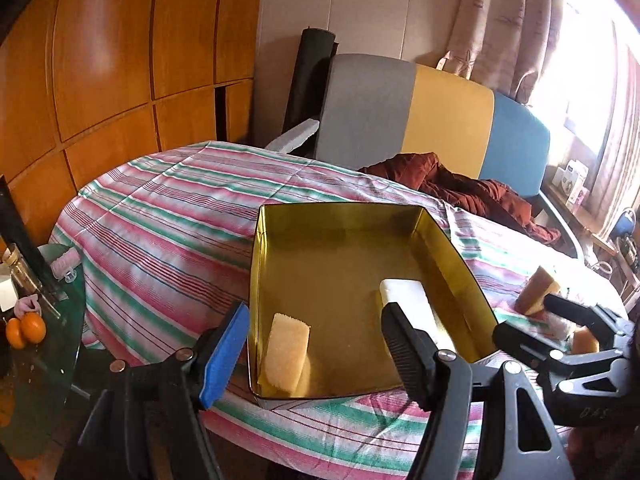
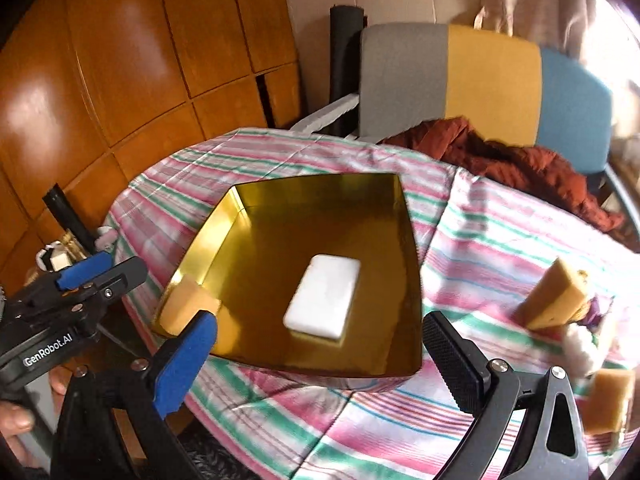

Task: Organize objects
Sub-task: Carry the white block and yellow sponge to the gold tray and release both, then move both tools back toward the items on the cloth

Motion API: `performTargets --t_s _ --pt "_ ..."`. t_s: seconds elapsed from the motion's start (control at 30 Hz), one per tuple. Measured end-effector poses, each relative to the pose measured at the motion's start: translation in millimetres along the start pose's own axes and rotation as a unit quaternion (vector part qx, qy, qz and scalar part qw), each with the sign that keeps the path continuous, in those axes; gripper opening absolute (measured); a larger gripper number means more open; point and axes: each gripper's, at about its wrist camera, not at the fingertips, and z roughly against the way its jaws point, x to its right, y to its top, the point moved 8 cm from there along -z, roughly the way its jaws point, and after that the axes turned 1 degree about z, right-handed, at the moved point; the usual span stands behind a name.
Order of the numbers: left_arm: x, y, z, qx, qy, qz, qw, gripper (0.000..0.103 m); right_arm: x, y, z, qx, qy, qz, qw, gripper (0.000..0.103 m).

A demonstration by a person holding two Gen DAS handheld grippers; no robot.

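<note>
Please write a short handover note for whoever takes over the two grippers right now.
Left gripper: open, empty, at the near edge of the gold tin.
Right gripper: open, empty, over the tin's near side.
Done: white block and one yellow sponge lie in the tin.
Left: two sponges and a small white fluffy thing lie on the striped cloth, right of the tin.

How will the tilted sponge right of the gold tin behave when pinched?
The sponge looks porous, so it probably squashes and weighs little. It stands tilted against the clutter beside it, so a nudge may topple it. Its rough face should grip, not slip.
</note>
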Motion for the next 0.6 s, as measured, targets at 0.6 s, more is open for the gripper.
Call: performTargets --t_s 0.6 --pt "48 -17 3 -0.018 -0.045 -0.042 0.9979 0.069 40 -13 16 0.009 -0.041 -0.034 0.999 0.103"
